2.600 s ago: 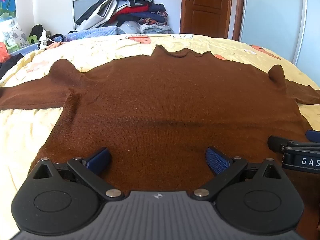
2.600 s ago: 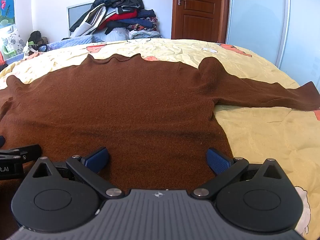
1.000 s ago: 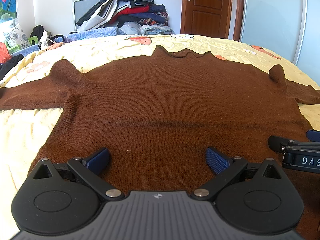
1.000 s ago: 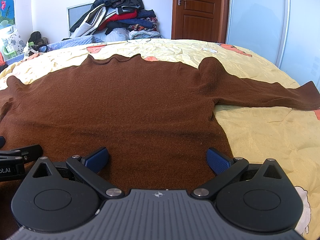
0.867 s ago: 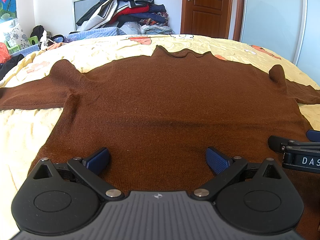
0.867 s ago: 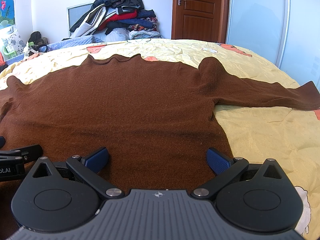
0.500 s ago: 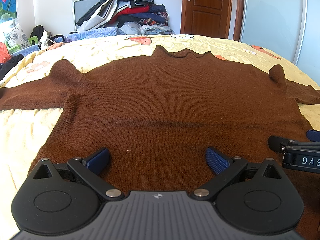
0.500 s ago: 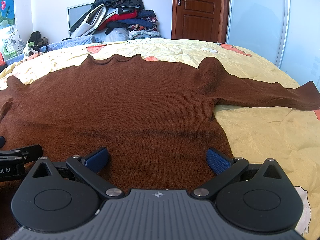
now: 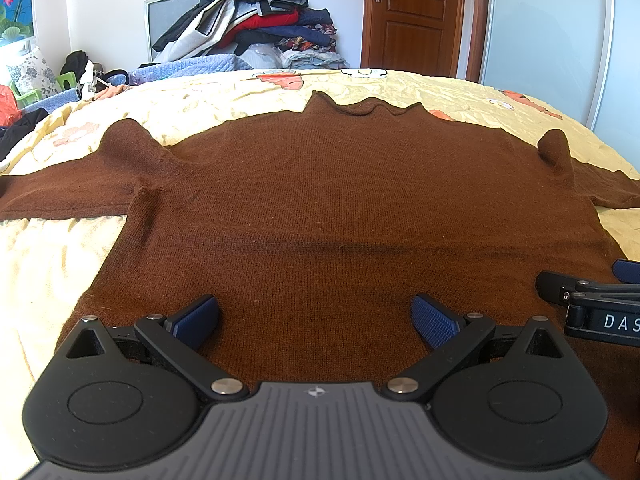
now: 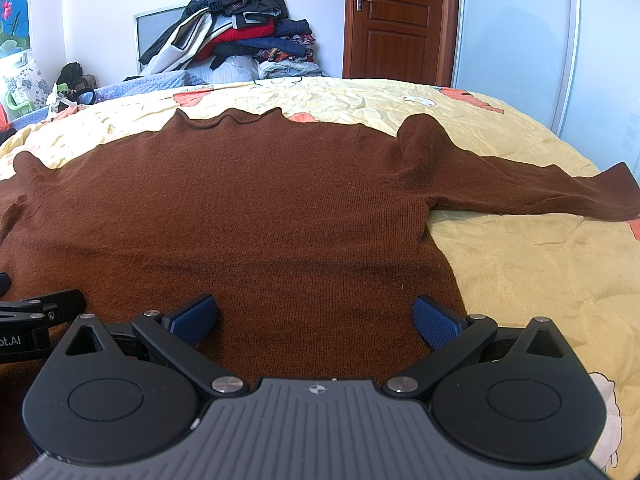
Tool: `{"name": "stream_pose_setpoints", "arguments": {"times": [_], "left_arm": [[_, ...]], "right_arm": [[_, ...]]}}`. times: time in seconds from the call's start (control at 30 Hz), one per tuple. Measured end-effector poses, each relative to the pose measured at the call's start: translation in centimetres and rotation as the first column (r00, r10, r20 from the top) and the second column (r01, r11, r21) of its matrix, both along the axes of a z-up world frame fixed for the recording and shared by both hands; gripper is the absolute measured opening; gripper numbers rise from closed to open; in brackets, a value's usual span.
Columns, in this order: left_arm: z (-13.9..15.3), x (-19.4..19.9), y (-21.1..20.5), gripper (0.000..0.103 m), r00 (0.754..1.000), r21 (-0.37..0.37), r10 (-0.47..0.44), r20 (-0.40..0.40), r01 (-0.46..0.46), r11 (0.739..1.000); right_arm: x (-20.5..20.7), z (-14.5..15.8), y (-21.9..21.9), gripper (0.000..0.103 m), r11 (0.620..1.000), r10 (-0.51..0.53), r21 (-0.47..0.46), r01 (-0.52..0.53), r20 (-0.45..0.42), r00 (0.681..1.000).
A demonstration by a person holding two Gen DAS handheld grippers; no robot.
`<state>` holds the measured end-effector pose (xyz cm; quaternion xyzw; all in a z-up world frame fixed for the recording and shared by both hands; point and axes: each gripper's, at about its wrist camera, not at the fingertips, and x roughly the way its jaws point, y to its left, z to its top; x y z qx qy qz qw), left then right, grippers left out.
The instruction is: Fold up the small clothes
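Note:
A brown knitted sweater (image 9: 340,200) (image 10: 248,208) lies flat on the bed, collar away from me, sleeves spread to both sides. My left gripper (image 9: 316,318) hovers open over the sweater's near hem, left of centre, with only fabric below its blue pads. My right gripper (image 10: 314,318) is open too, over the hem near the sweater's right edge. Each gripper shows at the edge of the other's view: the right one (image 9: 592,300) at the far right, the left one (image 10: 36,316) at the far left. The hem itself is hidden behind the gripper bodies.
A yellow patterned bedsheet (image 9: 52,248) (image 10: 540,272) surrounds the sweater. A tall pile of clothes (image 9: 256,20) is stacked against the far wall. A wooden door (image 9: 412,16) and a pale wardrobe panel (image 10: 516,32) stand at the back right. Clutter (image 9: 32,92) sits at the far left.

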<state>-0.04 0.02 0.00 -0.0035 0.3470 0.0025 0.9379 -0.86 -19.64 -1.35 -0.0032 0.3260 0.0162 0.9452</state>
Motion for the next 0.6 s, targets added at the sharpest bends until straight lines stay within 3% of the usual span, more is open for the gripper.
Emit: {"name": "stream_pose_setpoints", "arguments": {"times": [0.6], "left_arm": [[0.00, 0.01, -0.02, 0.103, 1.000, 0.000, 0.000, 0.000, 0.000, 1.000]], "right_arm": [[0.13, 0.36, -0.02, 0.103, 1.000, 0.022, 0.002, -0.022, -0.017, 1.000]]}}
